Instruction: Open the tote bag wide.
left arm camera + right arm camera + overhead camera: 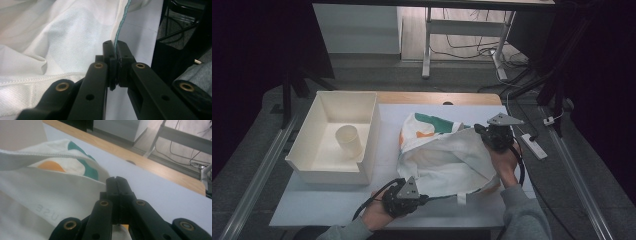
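A white cloth bag [447, 155] with green and orange print lies rumpled on the white table top [327, 205]. My left gripper [424, 197] is at the bag's near edge. In the left gripper view this gripper [115, 50] is shut on a thin, teal-stitched hem of the bag [62, 37]. My right gripper [479, 130] is at the bag's far right corner. Seen in the right gripper view, it [117, 182] has its jaws pressed together on the cloth's edge, and the bag [37, 190] spreads to its left. The cloth hangs slightly raised between the two grippers.
A cream plastic bin [319, 165] stands on the left of the table with a pale cup [349, 141] inside. A wooden strip [437, 98] runs along the table's far edge. A white power strip [534, 146] and cables lie on the floor at the right.
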A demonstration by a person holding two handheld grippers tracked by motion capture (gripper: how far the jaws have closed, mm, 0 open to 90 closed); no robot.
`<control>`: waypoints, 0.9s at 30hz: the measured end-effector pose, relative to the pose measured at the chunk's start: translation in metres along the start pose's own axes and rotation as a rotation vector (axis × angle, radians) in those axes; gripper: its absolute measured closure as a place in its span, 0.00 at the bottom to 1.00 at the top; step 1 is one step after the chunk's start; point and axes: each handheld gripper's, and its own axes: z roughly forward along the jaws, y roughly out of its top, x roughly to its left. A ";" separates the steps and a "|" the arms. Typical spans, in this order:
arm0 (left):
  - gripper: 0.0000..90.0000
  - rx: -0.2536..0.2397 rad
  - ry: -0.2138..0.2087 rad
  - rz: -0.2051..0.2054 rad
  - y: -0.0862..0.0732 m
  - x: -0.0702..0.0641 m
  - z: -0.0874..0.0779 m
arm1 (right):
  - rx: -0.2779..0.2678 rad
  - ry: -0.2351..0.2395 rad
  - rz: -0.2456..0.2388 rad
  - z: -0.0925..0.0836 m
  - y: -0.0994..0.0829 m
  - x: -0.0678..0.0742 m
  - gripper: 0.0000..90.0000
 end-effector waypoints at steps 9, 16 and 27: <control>0.97 0.022 -0.007 0.004 -0.002 0.001 0.006 | 0.063 0.000 0.040 0.020 -0.019 -0.010 1.00; 0.97 0.036 -0.012 0.007 -0.004 0.003 0.010 | 0.135 0.019 0.039 0.038 -0.034 -0.008 1.00; 0.97 0.040 -0.005 0.010 -0.005 0.003 0.011 | 0.123 0.024 0.047 0.035 -0.034 -0.007 1.00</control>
